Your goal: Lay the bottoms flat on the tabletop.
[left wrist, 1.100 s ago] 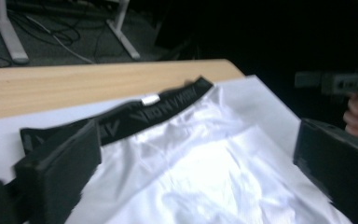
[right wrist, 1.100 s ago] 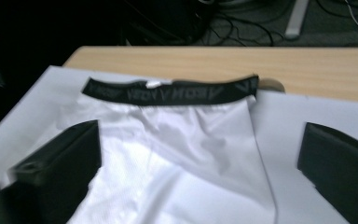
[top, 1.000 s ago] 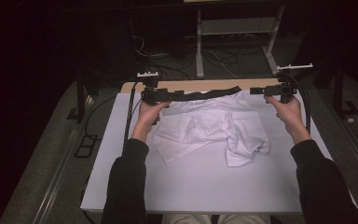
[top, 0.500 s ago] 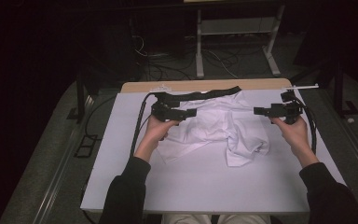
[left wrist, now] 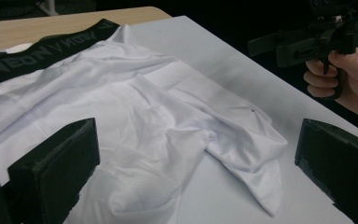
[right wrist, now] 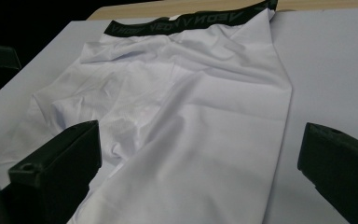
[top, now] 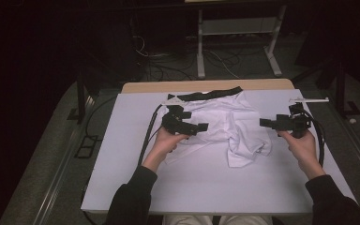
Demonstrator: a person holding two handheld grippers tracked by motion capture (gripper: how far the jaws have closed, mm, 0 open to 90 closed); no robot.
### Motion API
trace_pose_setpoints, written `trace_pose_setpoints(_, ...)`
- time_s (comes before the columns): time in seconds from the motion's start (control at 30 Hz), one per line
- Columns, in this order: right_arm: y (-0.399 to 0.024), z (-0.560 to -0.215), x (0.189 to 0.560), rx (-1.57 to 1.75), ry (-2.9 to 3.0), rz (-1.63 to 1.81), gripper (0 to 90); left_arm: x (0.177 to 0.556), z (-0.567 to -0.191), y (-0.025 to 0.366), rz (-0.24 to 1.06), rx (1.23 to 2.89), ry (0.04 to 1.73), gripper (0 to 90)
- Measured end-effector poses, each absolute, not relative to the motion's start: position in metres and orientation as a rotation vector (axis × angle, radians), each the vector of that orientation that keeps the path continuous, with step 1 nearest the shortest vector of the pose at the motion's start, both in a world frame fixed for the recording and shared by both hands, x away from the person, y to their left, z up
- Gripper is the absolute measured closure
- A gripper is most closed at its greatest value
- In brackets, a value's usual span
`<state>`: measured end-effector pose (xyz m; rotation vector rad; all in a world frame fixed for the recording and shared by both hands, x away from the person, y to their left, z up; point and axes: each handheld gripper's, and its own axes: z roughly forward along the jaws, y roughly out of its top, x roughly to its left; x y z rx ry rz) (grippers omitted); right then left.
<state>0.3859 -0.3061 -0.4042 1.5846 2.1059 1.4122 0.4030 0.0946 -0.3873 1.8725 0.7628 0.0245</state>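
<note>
White shorts [top: 225, 126] with a black waistband [top: 206, 95] lie on the far middle of the white table [top: 206, 187], the band along the far side, close to the board's far edge. The legs run toward the near side; the right leg is bunched and folded over itself, ending in a crumpled hem [top: 248, 154].

Both grippers are released and hold nothing. The left gripper [top: 201, 126] hovers over the left part of the cloth, its jaws wide apart and pointing right. The right gripper [top: 265, 123] hangs just off the right edge of the shorts, jaws spread and pointing left at the cloth. In the left gripper view the rumpled leg lies between the jaws, with the right hand [left wrist: 349, 79] beyond it.

The step in hand looks like smoothing or folding — the waistband is laid straight, and the legs are not yet flat. The next move likely calls for each gripper to drop to a leg hem or side seam, pinch a single layer, and pull it out flat toward the near side. The bunched right leg needs care: a pinch there could catch two layers and drag the fold along rather than open it.

Room is good. The near half of the table is bare, and there is open board to the left and right of the shorts. Only the far side is tight — the band sits near the board's edge, with a strip of wood [top: 206, 86] beyond.
</note>
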Motion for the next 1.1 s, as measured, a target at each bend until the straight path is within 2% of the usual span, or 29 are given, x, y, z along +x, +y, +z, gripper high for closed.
trace_pose_setpoints(0.47, -0.302, -0.418, 0.359, 1.590, 2.145, 1.356, 0.0, 0.385, -0.400, 0.081, -0.002, 1.891, 0.740, 0.9)
trace_pose_setpoints(1.1, -0.306, -0.425, 0.330, 1.621, 2.148, 1.309, 0.0, 0.370, -0.425, 0.048, -0.071, 2.030, 0.697, 0.8)
